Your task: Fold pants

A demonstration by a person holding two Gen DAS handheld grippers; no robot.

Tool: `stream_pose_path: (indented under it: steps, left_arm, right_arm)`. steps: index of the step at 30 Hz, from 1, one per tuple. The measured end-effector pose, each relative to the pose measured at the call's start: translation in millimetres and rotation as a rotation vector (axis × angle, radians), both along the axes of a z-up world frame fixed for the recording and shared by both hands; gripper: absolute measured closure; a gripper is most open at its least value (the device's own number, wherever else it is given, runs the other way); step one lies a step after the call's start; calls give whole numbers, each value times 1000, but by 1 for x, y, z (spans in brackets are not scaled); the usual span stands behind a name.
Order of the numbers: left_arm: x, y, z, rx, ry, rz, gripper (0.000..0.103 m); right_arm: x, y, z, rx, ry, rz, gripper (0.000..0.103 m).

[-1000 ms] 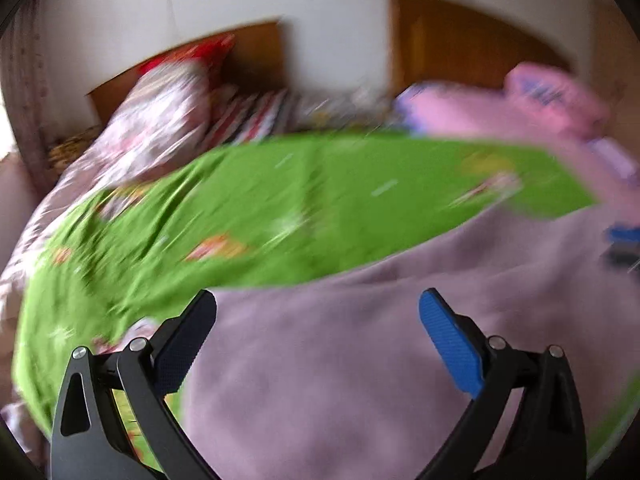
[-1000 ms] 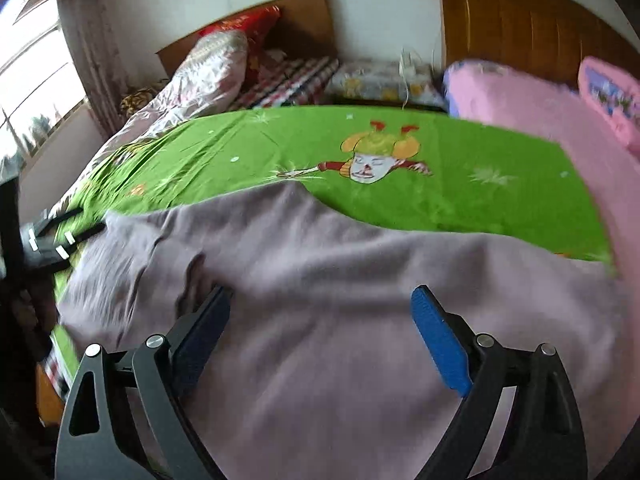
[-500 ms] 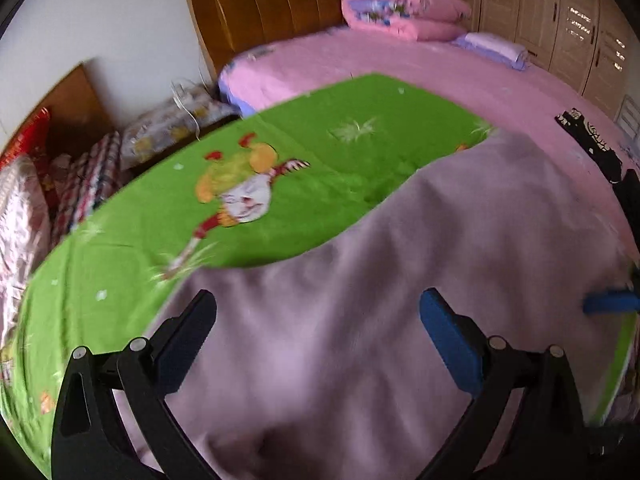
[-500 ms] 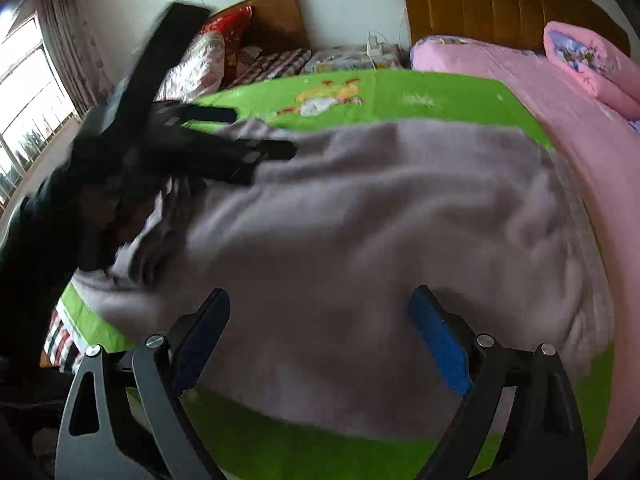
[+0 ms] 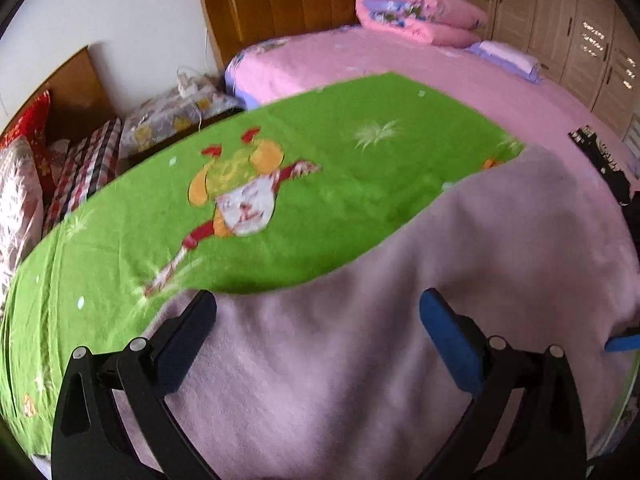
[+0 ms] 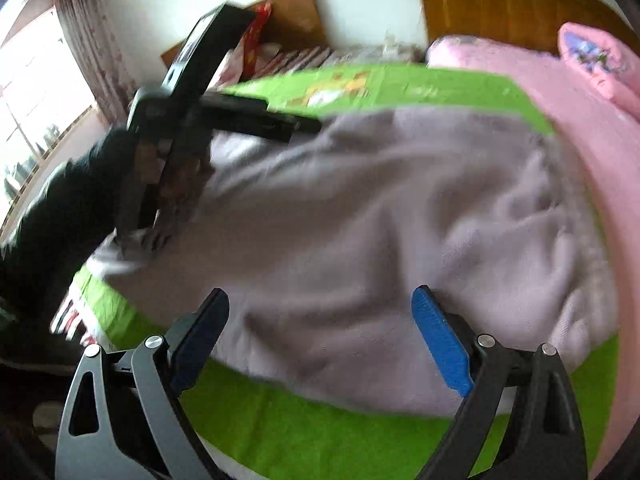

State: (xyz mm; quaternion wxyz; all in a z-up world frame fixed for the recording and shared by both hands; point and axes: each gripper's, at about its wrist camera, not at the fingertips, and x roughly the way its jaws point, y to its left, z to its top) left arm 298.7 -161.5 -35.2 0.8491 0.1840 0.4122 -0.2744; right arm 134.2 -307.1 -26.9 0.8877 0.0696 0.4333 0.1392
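Observation:
The mauve fleece pants (image 5: pixel 440 260) lie spread over a green cartoon blanket (image 5: pixel 320 140). My left gripper (image 5: pixel 320 340) hovers open above their left part, nothing between its fingers. In the right wrist view the pants (image 6: pixel 360 220) are rumpled, with creases toward the right end. My right gripper (image 6: pixel 320 340) stands open over their near edge, empty. The left gripper (image 6: pixel 292 118) shows at the upper left over the pants' far end, held by a hand in a dark sleeve (image 6: pixel 60 220). A blue pad of the right gripper (image 5: pixel 622 344) peeks in at the left wrist view's right edge.
A pink bed (image 5: pixel 440 64) adjoins the green blanket on the right, with a folded pink quilt (image 5: pixel 416 12) and a black garment (image 5: pixel 600 160) on it. Pillows (image 5: pixel 24 200) are piled at the far left. Wooden wardrobes (image 5: pixel 560 20) line the right wall. Green blanket (image 6: pixel 320 440) shows in front of the pants.
The left gripper swung right across the bed, so the cartoon figure and pink bed now face it. The right gripper drew back to the pants' near edge; the left gripper entered its view.

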Motion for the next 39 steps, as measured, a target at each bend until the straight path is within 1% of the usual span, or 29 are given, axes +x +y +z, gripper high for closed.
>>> stream_pose_path:
  steps: [2,3,5,7,8,9,11,13,15,16,19,20,21,22,23,24,25,27,28,29,30,31,32,33,35,36,37,38,39]
  left_arm:
    - [6,1,5,31,-44,36,2]
    - [12,3,5,46,-49,64,2]
    - [27,10,-1,67,-30,115,2]
    - [37,13,-12,68,24,122,2]
    - [38,13,-17,83,32,122,2]
    - [40,12,-22,90,23,122,1]
    - [42,13,-21,84,26,130,1]
    - [49,16,-22,68,30,162,1]
    - [54,17,-22,76,15,197,1]
    - [57,17,-24,123,-5,248,1]
    - [61,20,-21,126,-28,309,2]
    - [58,21,-16,123,-50,323,3]
    - [49,19,-2,89,-88,327,5]
    - [41,14,11,34,-95,303,5]
    - [28,3,31,-55,-97,246,5]
    - [18,-9,43,-107,-100,193,3]
    - [0,-40,57,-146,-100,59,2]
    - [-25,-86,59,-114,-108,-129,2]
    - [-37,-113,53,-87,-115,-220,2]
    - [-43,-133,45,-70,-98,-275,2]
    - [-43,-149,35,-60,-63,-312,2]
    - [-39,-165,22,-58,-7,-339,2]
    - [-32,-176,9,-50,31,-336,2]
    - [-26,-183,-2,-42,49,-330,1]
    - [-15,-186,-11,-80,64,-328,1]
    - [-1,-186,-16,-106,135,-312,1]
    - [11,-185,-20,-134,184,-300,1]
    - [15,-184,-23,-139,201,-298,1]
    - [16,-185,-24,-137,197,-302,1]
  right_arm:
    - [5,-5,6,7,-44,-22,14]
    - [10,-12,9,2,-60,-54,14]
    - [19,-19,6,-5,-45,-93,14]
    - [31,-28,-7,-18,17,-123,14]
    - [34,-30,-12,-8,39,-117,13]
    - [33,-30,-16,-6,41,-105,13]
    - [30,-27,-18,-35,40,-83,13]
    - [27,-26,-20,-51,43,-65,13]
    - [24,-27,-21,-48,48,-59,13]
    - [23,-28,-21,-50,49,-56,13]
    - [16,-26,-20,-59,43,-60,13]
    - [14,-26,-19,-62,39,-66,13]
    - [10,-26,-17,-63,34,-75,13]
    - [7,-26,-12,-62,27,-86,14]
    - [2,-28,-6,-53,12,-98,14]
    - [-5,-32,6,-24,-37,-111,14]
    - [-7,-35,14,-7,-75,-118,14]
    - [-5,-39,21,-5,-111,-138,14]
    - [1,-39,19,-30,-88,-146,14]
    - [5,-38,15,-65,-66,-156,14]
    - [8,-38,6,-105,-34,-166,13]
    - [9,-40,-1,-123,-7,-169,13]
    - [8,-41,-8,-141,14,-177,13]
    - [3,-42,-11,-146,10,-172,13]
    - [-2,-43,-11,-140,-1,-168,13]
    - [-4,-44,-11,-136,-3,-170,13]
    - [-3,-44,-11,-137,-6,-167,13]
    - [-3,-44,-10,-139,-8,-164,13]
    - [-2,-44,-11,-138,-10,-161,13]
